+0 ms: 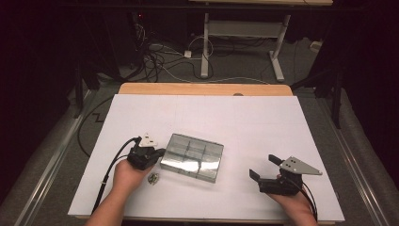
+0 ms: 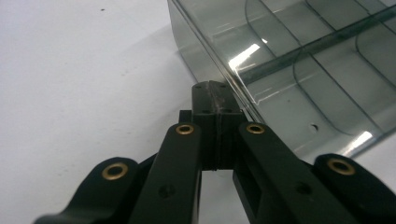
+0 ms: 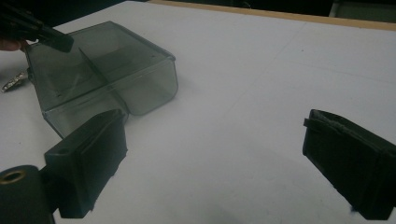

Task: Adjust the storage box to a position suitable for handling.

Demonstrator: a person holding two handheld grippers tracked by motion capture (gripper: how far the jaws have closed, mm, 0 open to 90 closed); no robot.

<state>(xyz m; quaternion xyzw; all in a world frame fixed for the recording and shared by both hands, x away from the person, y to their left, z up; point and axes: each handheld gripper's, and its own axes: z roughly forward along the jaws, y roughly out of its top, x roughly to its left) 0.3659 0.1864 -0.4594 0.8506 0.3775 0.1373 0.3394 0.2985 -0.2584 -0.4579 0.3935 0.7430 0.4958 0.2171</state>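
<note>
A smoky clear plastic box with several compartments lies in the middle of the white sheet. My left gripper is shut, pads pressed together with nothing between them, and its tips rest at the box's left rim. To the right of the box, well apart from it, my right gripper stands open and empty above the sheet. In the right gripper view the wide-apart pads frame bare sheet, with the box beyond and the left gripper's tip over its far corner.
A small shiny metal piece lies on the sheet beside my left hand, also visible as a glint left of the box. The white sheet covers a wooden table. Cables and a desk frame stand on the floor behind.
</note>
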